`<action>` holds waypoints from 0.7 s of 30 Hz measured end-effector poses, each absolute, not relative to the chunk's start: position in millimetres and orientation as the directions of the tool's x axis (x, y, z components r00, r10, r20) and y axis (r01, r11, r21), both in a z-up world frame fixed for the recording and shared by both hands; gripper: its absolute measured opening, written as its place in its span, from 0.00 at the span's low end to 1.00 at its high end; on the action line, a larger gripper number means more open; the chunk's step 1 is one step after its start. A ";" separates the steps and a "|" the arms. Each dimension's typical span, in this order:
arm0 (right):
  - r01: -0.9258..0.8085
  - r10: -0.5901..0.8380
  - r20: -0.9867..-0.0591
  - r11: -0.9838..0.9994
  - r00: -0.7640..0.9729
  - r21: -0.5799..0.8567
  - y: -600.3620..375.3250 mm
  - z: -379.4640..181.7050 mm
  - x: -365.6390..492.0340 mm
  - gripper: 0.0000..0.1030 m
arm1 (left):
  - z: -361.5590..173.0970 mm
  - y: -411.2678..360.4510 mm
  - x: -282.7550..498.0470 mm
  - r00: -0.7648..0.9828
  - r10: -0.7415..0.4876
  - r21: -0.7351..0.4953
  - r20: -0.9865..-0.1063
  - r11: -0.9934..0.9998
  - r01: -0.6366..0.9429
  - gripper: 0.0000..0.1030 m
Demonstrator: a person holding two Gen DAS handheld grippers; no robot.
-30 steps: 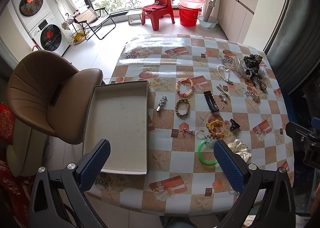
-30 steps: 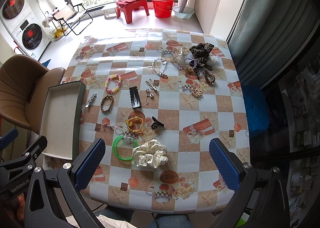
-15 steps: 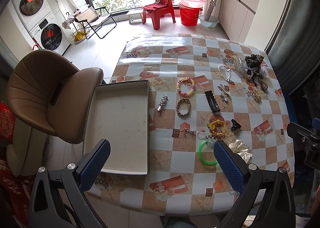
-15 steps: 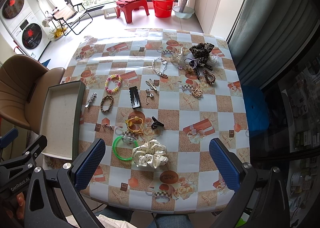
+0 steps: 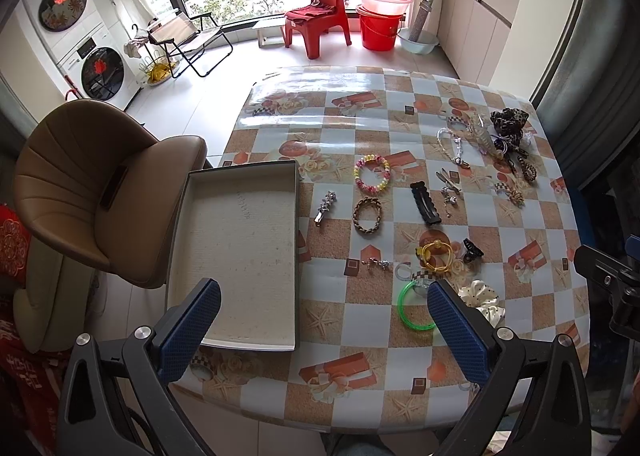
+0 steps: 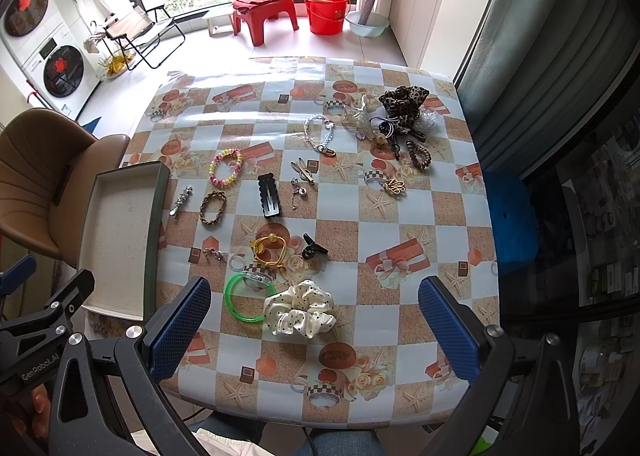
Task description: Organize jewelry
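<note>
- The left tongs (image 5: 324, 326) hover above the near edge of the worktop (image 5: 360, 115), spread wide with nothing between them.
- The right tongs (image 6: 314, 322) hover over the near edge too, spread wide and empty.
- An open tray (image 5: 240, 256) sits at the worktop's left edge, partly overhanging it, with nothing visible inside.
- A green bangle (image 6: 249, 297) lies near the front, touching a white dotted scrunchie (image 6: 302, 308) on its right.
- Just beyond them lies a yellow hair tie (image 6: 270, 250), with a small black claw clip (image 6: 313, 248) to its right.
- Mid-worktop, from left to right: a silver clip (image 6: 181, 200), a brown braided bracelet (image 6: 212, 208) and a black snap clip (image 6: 269, 199); a pastel bead bracelet (image 6: 226, 167) lies farther back.
- A leopard scrunchie (image 6: 404, 103) tops a heap of pieces at the far right.
</note>
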State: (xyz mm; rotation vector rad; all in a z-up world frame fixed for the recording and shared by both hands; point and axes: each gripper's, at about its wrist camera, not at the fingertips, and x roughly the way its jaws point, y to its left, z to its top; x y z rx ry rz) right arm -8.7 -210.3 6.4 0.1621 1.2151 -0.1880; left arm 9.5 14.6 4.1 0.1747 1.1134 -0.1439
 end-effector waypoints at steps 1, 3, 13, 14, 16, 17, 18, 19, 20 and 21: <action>0.230 -0.056 -0.940 0.973 0.336 0.024 -209.1 6.6 -8.1 1.00 | 4.1 14.5 9.3 0.435 -0.028 0.067 -0.900 0.977 0.202 1.00; 0.229 -0.057 -0.940 0.973 0.336 0.023 -210.7 6.1 -8.7 1.00 | 4.2 14.5 9.6 0.434 -0.028 0.067 -0.900 0.977 0.201 1.00; 0.230 -0.057 -0.940 0.973 0.335 0.022 -209.8 5.5 -8.0 1.00 | 4.2 14.4 10.0 0.434 -0.028 0.067 -0.901 0.977 0.202 1.00; 0.230 -0.057 -0.940 0.973 0.335 0.023 -208.6 5.9 -7.6 1.00 | 4.2 14.3 10.2 0.433 -0.028 0.067 -0.901 0.977 0.202 1.00; 0.229 -0.057 -0.940 0.973 0.335 0.022 -209.6 5.4 -7.8 1.00 | 4.2 13.9 9.5 0.433 -0.028 0.067 -0.901 0.977 0.202 1.00; 0.229 -0.057 -0.941 0.973 0.335 0.022 -208.6 5.5 -7.5 1.00 | 4.2 14.0 9.6 0.434 -0.028 0.067 -0.901 0.977 0.202 1.00; 0.229 -0.057 -0.941 0.973 0.335 0.022 -210.4 5.1 -8.1 1.00 | 4.2 13.9 9.6 0.434 -0.028 0.067 -0.901 0.977 0.202 1.00; 0.229 -0.057 -0.941 0.973 0.335 0.022 -210.2 5.1 -8.0 1.00 | 4.1 13.8 9.6 0.433 -0.028 0.067 -0.901 0.977 0.202 1.00; 0.228 -0.057 -0.941 0.973 0.334 0.022 -208.8 5.3 -7.5 1.00 | 4.2 13.8 9.7 0.433 -0.028 0.067 -0.901 0.977 0.202 1.00; 0.228 -0.057 -0.941 0.973 0.333 0.022 -207.7 5.4 -7.0 1.00 | 4.2 13.8 9.7 0.433 -0.028 0.067 -0.901 0.977 0.202 1.00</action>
